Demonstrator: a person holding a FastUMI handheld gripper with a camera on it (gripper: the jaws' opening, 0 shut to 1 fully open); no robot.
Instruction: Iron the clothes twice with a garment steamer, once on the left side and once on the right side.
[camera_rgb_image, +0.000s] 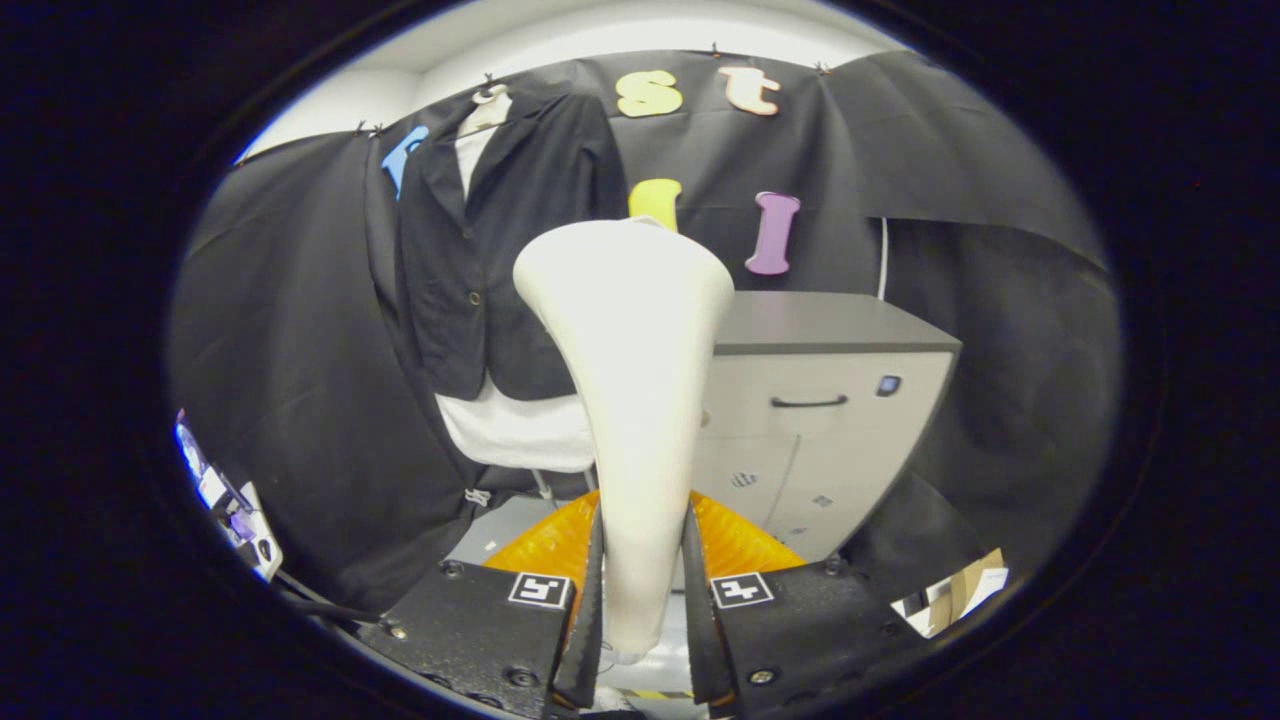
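Note:
A cream-white garment steamer (630, 400) stands upright between my fingers, its narrow handle clamped by both and its wide head rising above them. My gripper (640, 560) is shut on that handle. Beyond the steamer and to its left, a black jacket (500, 250) hangs on a hanger against the booth wall, buttoned over a white garment (515, 430) whose hem shows below it. The steamer head hides part of the jacket's right side and stands apart from the cloth.
A grey-topped cabinet (830, 400) with a dark drawer handle stands just right of the steamer. A white cable runs down the wall behind it. A small device (225, 495) sits low at the left, and cardboard (965, 590) lies low at the right.

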